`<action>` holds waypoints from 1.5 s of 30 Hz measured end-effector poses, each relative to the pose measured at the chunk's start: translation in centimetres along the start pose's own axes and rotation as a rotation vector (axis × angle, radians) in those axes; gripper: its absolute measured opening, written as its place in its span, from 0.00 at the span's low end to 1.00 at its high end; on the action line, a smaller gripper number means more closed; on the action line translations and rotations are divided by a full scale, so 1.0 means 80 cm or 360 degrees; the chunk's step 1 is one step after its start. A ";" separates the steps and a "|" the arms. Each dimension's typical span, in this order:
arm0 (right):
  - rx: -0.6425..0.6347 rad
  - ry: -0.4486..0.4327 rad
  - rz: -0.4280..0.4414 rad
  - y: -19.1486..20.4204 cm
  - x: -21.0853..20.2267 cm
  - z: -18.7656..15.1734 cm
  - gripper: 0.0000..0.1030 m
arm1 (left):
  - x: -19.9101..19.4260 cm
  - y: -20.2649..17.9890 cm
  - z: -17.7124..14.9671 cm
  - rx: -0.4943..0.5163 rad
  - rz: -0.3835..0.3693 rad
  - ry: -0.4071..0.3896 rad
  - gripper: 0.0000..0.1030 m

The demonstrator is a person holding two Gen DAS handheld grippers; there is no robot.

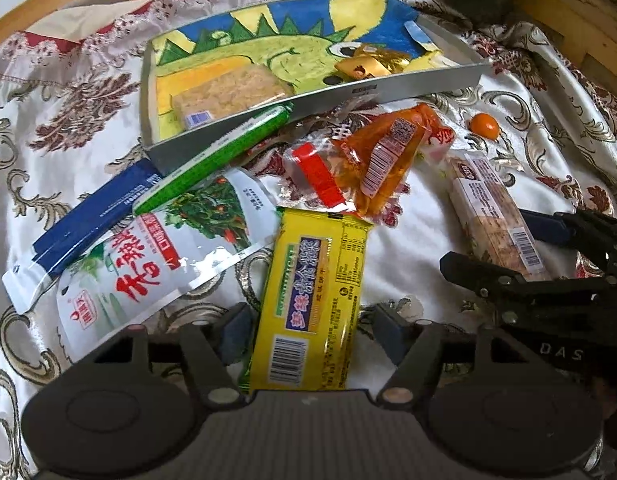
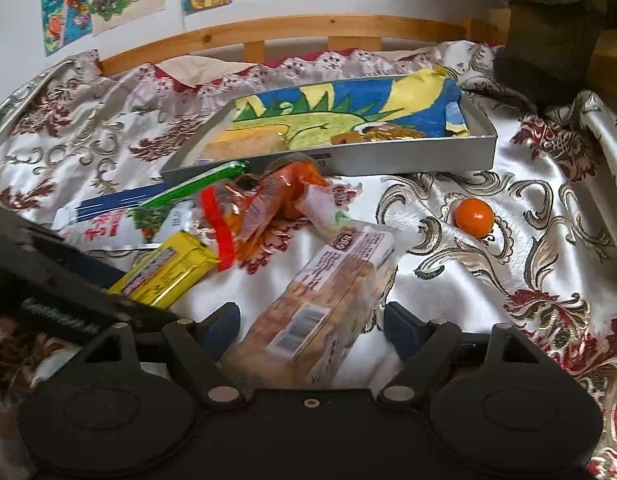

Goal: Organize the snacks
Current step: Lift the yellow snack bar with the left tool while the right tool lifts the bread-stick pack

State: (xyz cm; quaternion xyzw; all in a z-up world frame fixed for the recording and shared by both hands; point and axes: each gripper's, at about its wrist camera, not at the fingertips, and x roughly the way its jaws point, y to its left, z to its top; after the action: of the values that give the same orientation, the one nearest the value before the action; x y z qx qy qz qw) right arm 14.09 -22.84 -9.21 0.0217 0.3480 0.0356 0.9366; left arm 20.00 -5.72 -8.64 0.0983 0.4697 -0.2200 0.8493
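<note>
Landmark: grey tray [image 1: 388,92] lined with a dinosaur drawing, on the patterned cloth [image 1: 68,92]. Yellow cracker pack [image 1: 308,300] lies in front of the tray, long axis running toward it, barcode end nearest the left gripper [image 1: 308,332], whose jaws straddle it, released, pads apart from the wrapper. Clear biscuit pack [image 2: 320,304], front-right of the tray, long axis angled toward it, sits between the right gripper [image 2: 312,324] jaws, also spread and not gripping.

The tray [image 1: 388,94] lies on the bedspread [image 1: 408,264] at twelve o'clock, with two snacks inside. Before it the packets spread: pouch [image 1: 148,256] at nine, biscuit packet [image 1: 312,296] centre, cracker pack [image 1: 492,216] at three.
</note>
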 end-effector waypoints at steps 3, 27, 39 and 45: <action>-0.0009 -0.0010 -0.0015 0.002 -0.002 -0.001 0.65 | -0.004 -0.004 0.000 0.0001 0.0030 -0.0009 0.55; -0.0532 -0.0067 -0.0422 0.023 -0.068 -0.035 0.36 | -0.058 -0.036 -0.017 -0.0101 -0.0018 -0.0080 0.50; -0.0664 -0.0279 -0.0502 0.032 -0.086 -0.035 0.35 | -0.090 -0.051 -0.022 -0.0167 -0.0064 -0.0171 0.50; -0.0644 -0.0393 -0.0475 0.034 -0.095 -0.029 0.35 | -0.108 -0.046 -0.018 -0.0252 -0.0078 -0.0357 0.50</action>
State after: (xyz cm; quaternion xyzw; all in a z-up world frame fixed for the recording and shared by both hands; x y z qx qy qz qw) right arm 6.71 -20.70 -5.85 -0.2132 0.2163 -0.0369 0.9520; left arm 13.22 -6.02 -2.01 -0.0059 0.3900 -0.2125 0.8959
